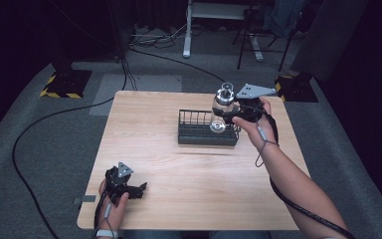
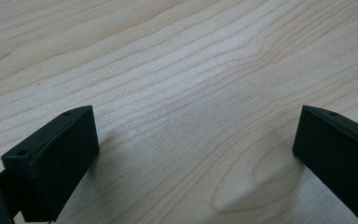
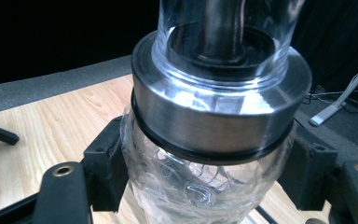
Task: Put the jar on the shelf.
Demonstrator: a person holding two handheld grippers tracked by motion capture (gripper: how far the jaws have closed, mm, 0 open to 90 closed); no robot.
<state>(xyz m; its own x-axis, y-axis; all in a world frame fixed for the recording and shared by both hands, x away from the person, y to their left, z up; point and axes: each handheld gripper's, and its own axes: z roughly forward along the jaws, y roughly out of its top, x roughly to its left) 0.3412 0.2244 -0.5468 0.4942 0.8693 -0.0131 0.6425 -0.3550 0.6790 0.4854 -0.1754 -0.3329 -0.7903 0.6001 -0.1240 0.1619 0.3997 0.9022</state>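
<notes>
A clear glass bottle with a metal collar hangs over the right end of a black wire basket on the wooden table. My right gripper is shut on the bottle's body. In the right gripper view the bottle fills the space between the two black jaws, its steel collar just above them. Near the table's front left corner my left gripper rests low over the wood, open. The left gripper view shows its fingers wide apart with bare wood between them.
The basket stands at the middle right of the table. Cables run across the grey carpet on the left. Stand legs and a white frame stand beyond the far edge.
</notes>
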